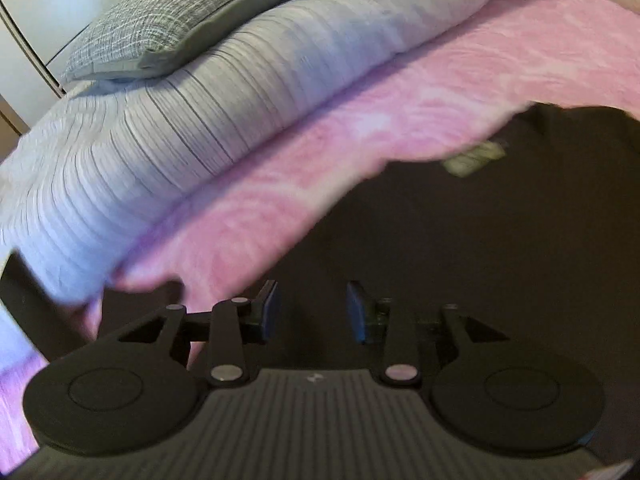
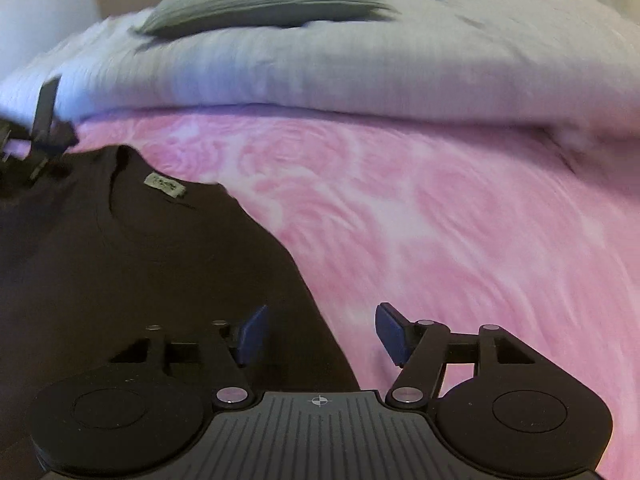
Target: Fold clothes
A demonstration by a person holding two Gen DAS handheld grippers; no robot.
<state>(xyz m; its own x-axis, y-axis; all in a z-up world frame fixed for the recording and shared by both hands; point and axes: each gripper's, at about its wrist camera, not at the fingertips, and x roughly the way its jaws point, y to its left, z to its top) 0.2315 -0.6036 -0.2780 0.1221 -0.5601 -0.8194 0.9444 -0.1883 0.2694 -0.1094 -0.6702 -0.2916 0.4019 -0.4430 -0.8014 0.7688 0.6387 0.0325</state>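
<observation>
A black T-shirt (image 1: 480, 260) lies flat on the pink bedspread, with a pale neck label (image 1: 474, 158) showing inside its collar. My left gripper (image 1: 314, 312) hovers over the shirt's left edge, its blue pads apart and nothing between them. In the right wrist view the same shirt (image 2: 120, 272) fills the lower left, its label (image 2: 165, 186) near the collar. My right gripper (image 2: 322, 334) stands open over the shirt's right edge, one pad above black cloth and the other above pink. The left gripper's fingers (image 2: 40, 132) show blurred at the far left.
A pink rose-patterned bedspread (image 2: 440, 220) covers the bed. A rolled white striped duvet (image 1: 160, 132) lies along the far side, with a grey pillow (image 1: 168, 16) on top. A pale wall or cabinet (image 1: 28, 8) stands behind.
</observation>
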